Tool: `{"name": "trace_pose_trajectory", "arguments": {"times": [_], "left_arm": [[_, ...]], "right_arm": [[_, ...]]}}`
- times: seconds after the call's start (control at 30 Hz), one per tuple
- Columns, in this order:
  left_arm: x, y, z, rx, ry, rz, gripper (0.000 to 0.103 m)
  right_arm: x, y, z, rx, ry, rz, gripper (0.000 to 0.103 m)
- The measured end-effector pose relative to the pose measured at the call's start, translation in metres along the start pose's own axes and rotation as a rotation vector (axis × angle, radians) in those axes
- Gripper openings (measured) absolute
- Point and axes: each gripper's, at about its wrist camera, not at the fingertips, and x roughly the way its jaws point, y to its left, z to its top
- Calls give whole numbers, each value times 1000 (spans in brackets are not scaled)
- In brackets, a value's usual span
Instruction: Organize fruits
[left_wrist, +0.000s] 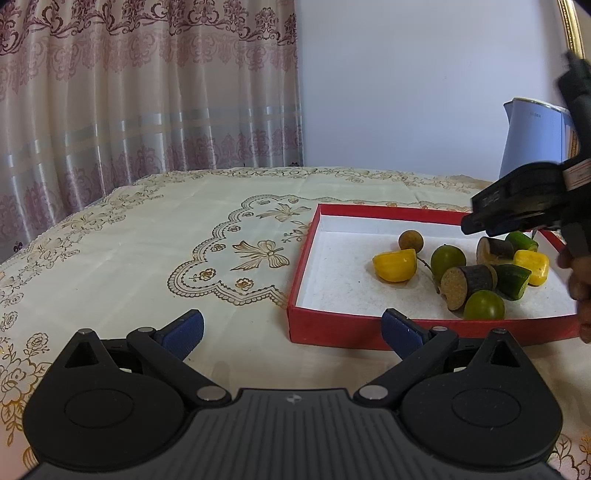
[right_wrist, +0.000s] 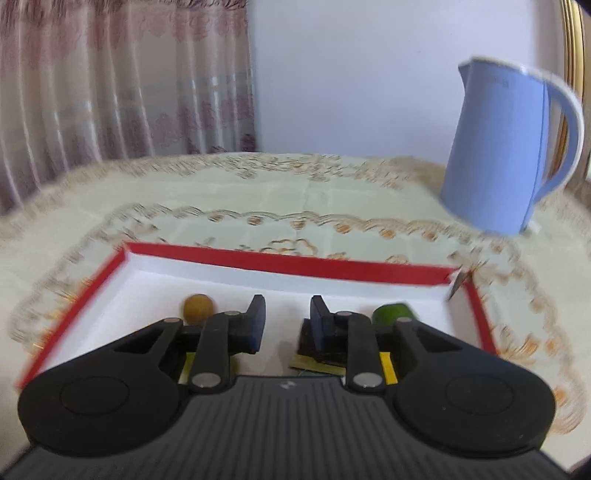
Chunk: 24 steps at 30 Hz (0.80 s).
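A red box (left_wrist: 334, 332) with a white inside holds several fruit pieces: a yellow piece (left_wrist: 394, 265), a brown round fruit (left_wrist: 410, 240), green round fruits (left_wrist: 448, 259), dark cut pieces (left_wrist: 466, 286) and a green cut piece (left_wrist: 512, 280). My left gripper (left_wrist: 291, 332) is open and empty, low over the tablecloth at the box's near left corner. My right gripper (right_wrist: 283, 322) is open and empty, held above the fruit inside the box (right_wrist: 280, 263); its body shows in the left wrist view (left_wrist: 517, 206). The brown fruit (right_wrist: 198, 308) and a green fruit (right_wrist: 392, 314) show beside its fingers.
A blue kettle (right_wrist: 506, 147) stands behind the box at the back right; it also shows in the left wrist view (left_wrist: 532, 136). A cream embroidered tablecloth (left_wrist: 166, 251) covers the table. A curtain (left_wrist: 129, 92) hangs behind, on the left.
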Motion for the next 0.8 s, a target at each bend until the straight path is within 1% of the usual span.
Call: {"name": "trace_pose_trajectory", "arguments": {"times": [0.03, 0.07, 0.1, 0.13, 0.17, 0.2, 0.27, 0.3, 0.33, 0.4, 0.47, 0.53, 0.57, 0.6, 0.8], "left_arm": [[0, 0, 0, 1, 1, -1, 103], [0, 0, 0, 2, 0, 0, 103], [0, 0, -1, 2, 0, -1, 103], [0, -1, -1, 3, -1, -1, 103], [0, -1, -1, 3, -1, -2, 103], [0, -1, -1, 3, 0, -1, 103], [0, -1, -1, 3, 0, -1, 103], [0, -1, -1, 2, 0, -1, 103], [1, -1, -1, 2, 0, -1, 103], [1, -1, -1, 2, 0, 1, 103], [1, -1, -1, 3, -1, 2, 103], [1, -1, -2, 6, -2, 4, 103], [1, -1, -2, 6, -2, 4, 103], [1, -1, -1, 6, -2, 4, 103], [1, -1, -1, 6, -2, 4, 103]], "right_arm": [[-4, -2, -2, -3, -4, -5, 25], [-9, -1, -4, -25, -8, -29, 31], [-12, 0, -7, -48, -11, -50, 49], [-15, 3, -10, -83, -13, -72, 62], [-17, 8, -12, -129, -17, -92, 85], [-18, 14, -14, -183, -23, -108, 90], [-18, 29, -20, -301, -39, -165, 86], [-17, 35, -22, -331, -37, -172, 81], [-15, 38, -22, -336, -23, -158, 74], [-11, 38, -19, -303, -9, -129, 37], [-5, 39, -16, -294, 26, -121, 17], [-4, 43, -16, -308, 24, -116, 14], [-5, 44, -15, -304, 28, -98, 9], [-6, 43, -15, -292, 29, -82, 8], [-9, 41, -11, -243, 19, -20, 8]]}}
